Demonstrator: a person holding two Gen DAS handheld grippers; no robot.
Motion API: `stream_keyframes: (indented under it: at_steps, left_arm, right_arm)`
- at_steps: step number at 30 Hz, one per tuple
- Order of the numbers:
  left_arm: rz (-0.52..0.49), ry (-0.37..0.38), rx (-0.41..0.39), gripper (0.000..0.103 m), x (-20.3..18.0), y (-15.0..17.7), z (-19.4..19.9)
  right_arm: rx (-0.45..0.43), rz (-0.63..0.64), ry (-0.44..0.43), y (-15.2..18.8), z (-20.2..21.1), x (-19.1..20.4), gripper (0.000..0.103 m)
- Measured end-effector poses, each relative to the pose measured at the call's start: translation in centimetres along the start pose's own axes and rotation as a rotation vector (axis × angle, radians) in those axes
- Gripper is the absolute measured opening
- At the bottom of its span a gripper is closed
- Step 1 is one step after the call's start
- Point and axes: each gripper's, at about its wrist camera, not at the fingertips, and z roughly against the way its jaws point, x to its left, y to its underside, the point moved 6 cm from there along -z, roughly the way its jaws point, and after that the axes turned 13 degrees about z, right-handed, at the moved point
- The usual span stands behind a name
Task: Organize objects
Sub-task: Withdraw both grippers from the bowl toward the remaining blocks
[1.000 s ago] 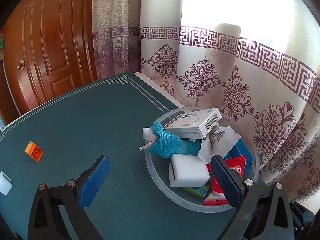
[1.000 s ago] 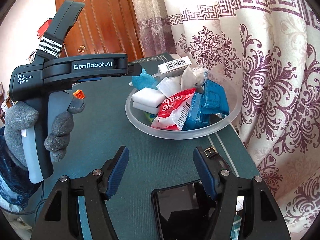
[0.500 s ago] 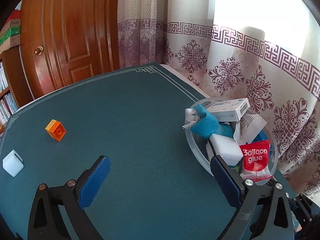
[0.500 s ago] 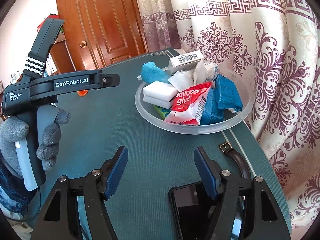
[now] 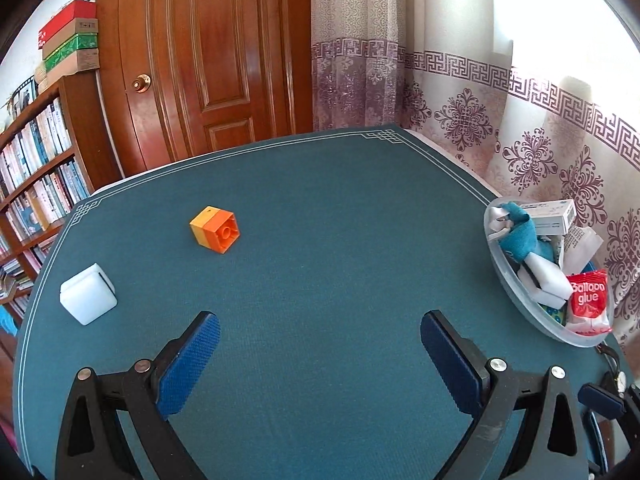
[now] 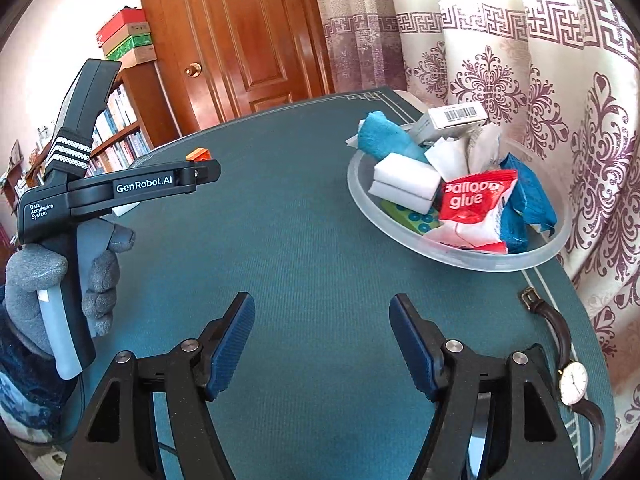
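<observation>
The left hand-held gripper (image 5: 320, 354) hangs over the desk (image 5: 320, 240) with its jaws spread wide and nothing between them. Ahead of it and a little to its left lies the brick (image 5: 214, 230), orange and yellow, tipped on its side with a stud facing the camera. Further to its left, near the desk edge, sits a white cube (image 5: 88, 299). The bowl (image 5: 516, 292), already heaped with packets, a box and a cloth, stands well off to its right.

The right hand-held gripper (image 6: 322, 338) is likewise released and empty, with the bowl ahead to its right and a watch (image 6: 570, 376) just beside its right finger.

The step in hand looks like fetching the brick with the left gripper. To do it well, swing left and forward until the brick sits midway between the pads, then turn the wrist so the pads meet two flat opposite faces, not a corner or the stud. Come down low enough to catch the body of the brick without scraping the cloth of the desk. Close squarely: hard plastic could squirt out of a skewed pinch.
</observation>
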Motion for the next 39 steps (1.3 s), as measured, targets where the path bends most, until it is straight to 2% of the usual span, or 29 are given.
stream_keyframes:
  at_steps: [5,24,34,39]
  left_arm:
    - [0.03,-0.048,-0.006,0.102,2.8,-0.1,0.1]
    - [0.15,-0.133,0.008,0.102,10.6,0.1,-0.2]
    - [0.264,-0.28,0.009,0.102,17.4,-0.5,-1.4]
    - [0.274,-0.323,-0.014,0.102,19.5,-1.5,-1.7]
  right_arm:
    - [0.018,0.001,-0.023,-0.5,-1.1,1.3,0.071]
    - [0.063,0.104,-0.08,-2.9,-5.4,7.4,0.071]
    - [0.086,0.121,-0.097,-2.6,-6.4,8.6,0.071]
    - [0.09,0.126,-0.105,-2.6,-6.6,8.8,0.071]
